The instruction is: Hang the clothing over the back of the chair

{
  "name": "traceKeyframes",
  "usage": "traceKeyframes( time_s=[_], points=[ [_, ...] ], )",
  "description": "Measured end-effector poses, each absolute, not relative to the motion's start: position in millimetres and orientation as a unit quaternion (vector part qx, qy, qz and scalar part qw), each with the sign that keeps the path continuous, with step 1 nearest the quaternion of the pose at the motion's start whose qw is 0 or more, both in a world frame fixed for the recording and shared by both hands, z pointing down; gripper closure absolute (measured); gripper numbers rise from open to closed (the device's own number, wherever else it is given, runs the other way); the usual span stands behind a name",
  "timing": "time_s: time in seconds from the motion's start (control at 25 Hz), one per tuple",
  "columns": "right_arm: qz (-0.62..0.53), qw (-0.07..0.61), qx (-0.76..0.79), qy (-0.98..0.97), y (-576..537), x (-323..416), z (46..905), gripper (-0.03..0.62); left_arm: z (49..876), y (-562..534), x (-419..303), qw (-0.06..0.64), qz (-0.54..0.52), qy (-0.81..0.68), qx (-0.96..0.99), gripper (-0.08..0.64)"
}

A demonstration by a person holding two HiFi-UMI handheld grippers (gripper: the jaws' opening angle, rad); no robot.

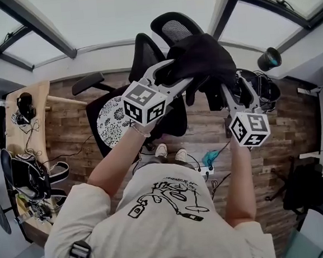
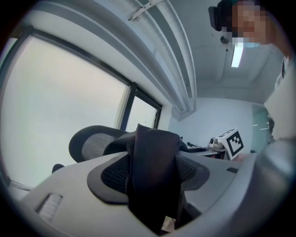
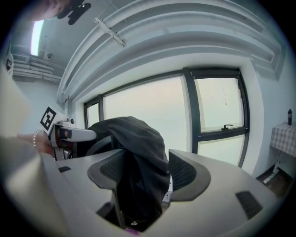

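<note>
A black garment [image 1: 200,57] is bunched up in the air over the top of a black mesh office chair [image 1: 144,54], next to its headrest [image 1: 176,29]. My left gripper [image 1: 167,70] reaches into the garment's left side and my right gripper [image 1: 225,83] into its right. In the left gripper view the jaws of the left gripper [image 2: 152,172] stand wide apart, and a fold of the garment [image 2: 155,152] lies loose between them. The right gripper [image 3: 141,173] is likewise open around the dark cloth [image 3: 138,139]. The chair's mesh headrest [image 2: 88,141] shows just behind.
The chair's seat holds a round patterned cushion [image 1: 113,121]. A wooden desk [image 1: 29,126] cluttered with cables stands at the left. A power strip [image 1: 209,161] lies on the wood floor by the person's feet. Another dark chair [image 1: 307,191] is at the right, with windows ahead.
</note>
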State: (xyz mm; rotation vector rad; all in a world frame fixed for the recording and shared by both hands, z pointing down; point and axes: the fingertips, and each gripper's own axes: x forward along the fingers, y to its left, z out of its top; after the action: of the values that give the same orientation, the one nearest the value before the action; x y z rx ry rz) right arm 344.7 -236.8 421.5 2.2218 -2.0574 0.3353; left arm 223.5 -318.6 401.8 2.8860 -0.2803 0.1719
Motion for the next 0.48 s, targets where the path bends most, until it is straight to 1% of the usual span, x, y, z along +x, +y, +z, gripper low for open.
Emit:
traceKeyframes(
  time_s=[0.28,0.48],
  points=[
    [0.063,0.048,0.721,-0.688,-214.5,325.7,364.0,0.351,354.9,-298.4,202.4,0.119,0.01,-0.106,0.987,0.288],
    [0.043,0.043,0.715,-0.697,-197.0,300.4,329.0,0.353,324.7,-283.1,179.1,0.098,-0.013,-0.12,0.988,0.29]
  ],
)
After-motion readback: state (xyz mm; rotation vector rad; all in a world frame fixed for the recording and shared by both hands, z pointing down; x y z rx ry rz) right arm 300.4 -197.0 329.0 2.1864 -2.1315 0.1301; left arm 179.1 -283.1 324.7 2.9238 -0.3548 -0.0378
